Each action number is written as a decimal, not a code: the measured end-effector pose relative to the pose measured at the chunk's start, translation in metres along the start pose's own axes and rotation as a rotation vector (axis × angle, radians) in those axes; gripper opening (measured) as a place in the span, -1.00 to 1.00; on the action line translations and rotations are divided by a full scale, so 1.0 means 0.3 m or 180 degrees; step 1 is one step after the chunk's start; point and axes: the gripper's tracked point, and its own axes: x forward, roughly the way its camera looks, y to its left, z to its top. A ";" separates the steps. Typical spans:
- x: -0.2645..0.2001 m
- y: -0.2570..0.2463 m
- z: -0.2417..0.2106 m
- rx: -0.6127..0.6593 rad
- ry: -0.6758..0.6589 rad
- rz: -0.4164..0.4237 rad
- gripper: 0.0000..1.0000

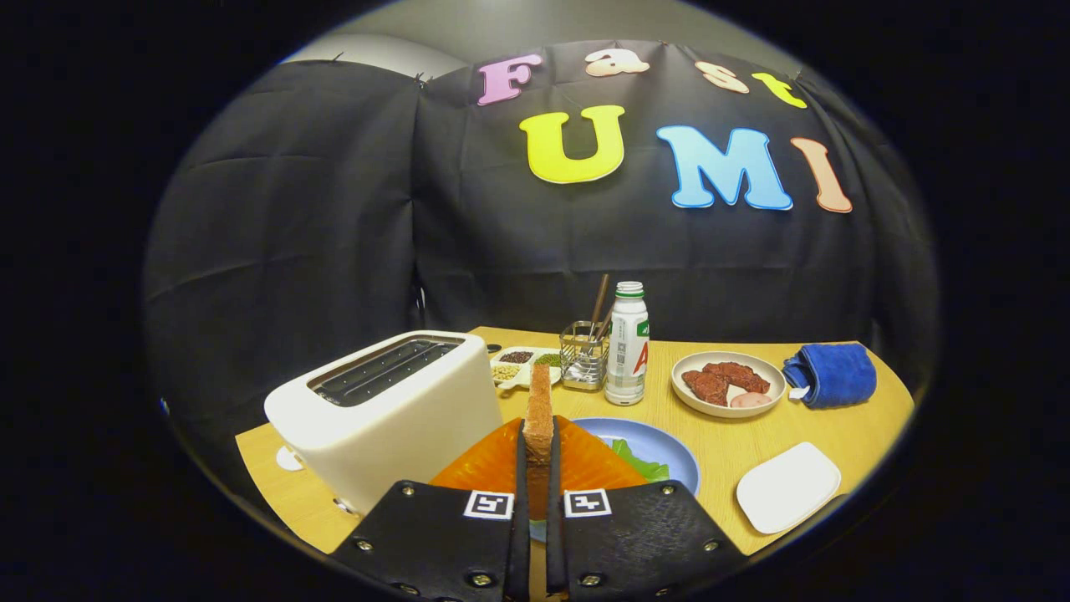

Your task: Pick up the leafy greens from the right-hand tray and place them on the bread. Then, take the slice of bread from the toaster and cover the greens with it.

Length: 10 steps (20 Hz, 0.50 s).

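My gripper [538, 456] is shut on a slice of bread [539, 410], which stands on edge between the two fingers and sticks up beyond their tips. Just below and ahead of the fingers lies a blue plate [669, 451] with leafy greens [639, 460] on it; any bread under the greens is hidden by the fingers. The white toaster [389, 405] stands to the left of the fingers, its slots showing no bread.
A white rounded tray [788, 487] lies to the right of the blue plate. Farther back stand a bottle [627, 347], a wire utensil holder [583, 355], a small dish of seeds [518, 364], a plate of meat [727, 383] and a blue cloth [832, 374].
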 end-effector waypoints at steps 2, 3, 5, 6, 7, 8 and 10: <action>0.010 0.004 -0.021 0.0039 0.0019 0.0051 -0.84; 0.016 0.001 -0.034 0.0066 0.0050 0.0079 -0.84; 0.025 -0.018 -0.067 0.0118 0.0120 0.0080 -0.84; 0.036 -0.036 -0.062 0.0127 0.0088 0.0046 -0.84; 0.039 -0.059 -0.062 0.0127 0.0079 -0.0008 -0.84; 0.042 -0.072 -0.075 0.0122 0.0112 -0.0032 -0.84; 0.048 -0.104 -0.082 0.0096 0.0130 -0.0101 -0.84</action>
